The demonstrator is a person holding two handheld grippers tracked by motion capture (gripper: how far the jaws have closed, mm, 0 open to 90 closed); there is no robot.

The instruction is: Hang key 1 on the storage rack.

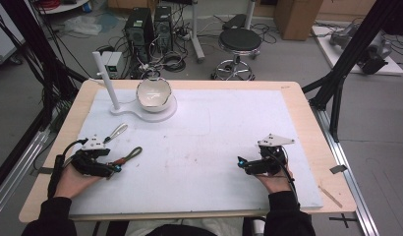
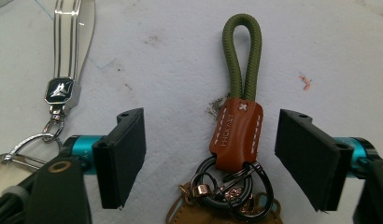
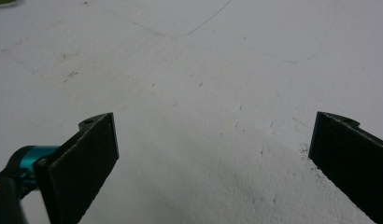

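A keychain with an olive cord loop, a brown leather tab and dark rings (image 2: 237,133) lies on the white mat (image 1: 214,137) at the left. My left gripper (image 2: 210,158) straddles it: one jaw stands on each side of the leather tab, with a gap on both sides, so the pads do not press on it. In the high view that gripper (image 1: 113,168) lies low at the mat's left edge, with the keychain (image 1: 130,156) at its tip. My right gripper (image 1: 240,162) rests at the right; its jaws (image 3: 215,158) stand wide over bare mat.
A second keychain with a clear strap and a silver clasp (image 2: 63,88) lies just left of my left jaw (image 1: 116,132). At the back left a white bowl (image 1: 153,92) sits on a round white base (image 1: 162,114) beside an upright post (image 1: 105,78).
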